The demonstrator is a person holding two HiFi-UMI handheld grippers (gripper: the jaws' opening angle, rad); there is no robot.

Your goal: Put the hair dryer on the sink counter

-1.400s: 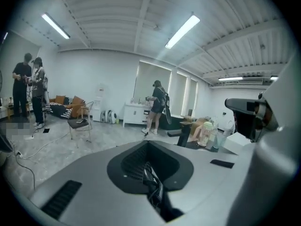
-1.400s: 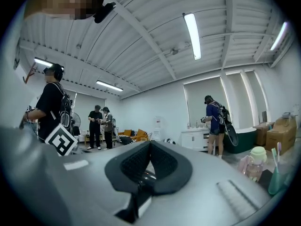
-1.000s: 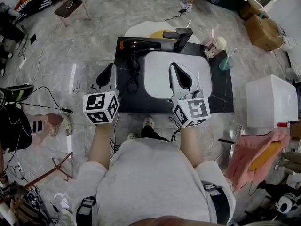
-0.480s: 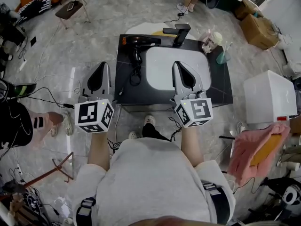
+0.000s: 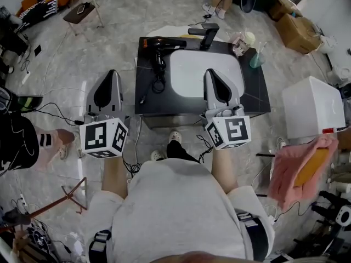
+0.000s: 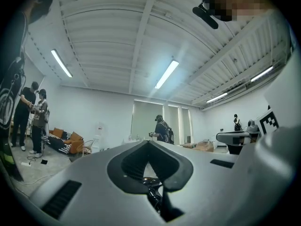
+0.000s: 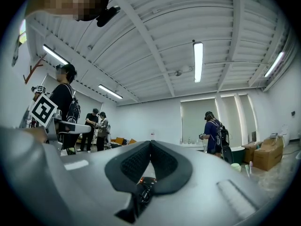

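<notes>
The grey stone floor (image 5: 109,43) takes up most of the room, with plenty of free space to the left of the black sink counter (image 5: 258,95) and beyond its far edge. The counter stands alone in the middle, and the person is at its near edge. On the right the way is tighter: a white box (image 5: 312,111) sits just off the counter's right end, a pink towel (image 5: 290,174) is draped nearer the person, and a cardboard box (image 5: 299,18) lies further back. A wooden chair (image 5: 82,7) stands well off to the far left, and loose cables (image 5: 55,111) trail over the floor on the left.

One white basin (image 5: 189,75) fills the counter's middle, with one black faucet (image 5: 207,34) at its far edge.

There are two grippers. The left gripper (image 5: 112,73) hangs over bare floor just beside the counter's left edge, and its jaws are pressed together with nothing between them. The right gripper (image 5: 211,72) is above the basin's right side, and its jaws are likewise closed and empty.

The one hair dryer (image 5: 162,44) lies on the counter at its far left corner, left of the basin, and neither gripper touches it. Its cord (image 5: 158,75) is looped beside the basin.

Two cups stand at the far right corner, a pink cup (image 5: 241,43) and a green cup (image 5: 256,61).
</notes>
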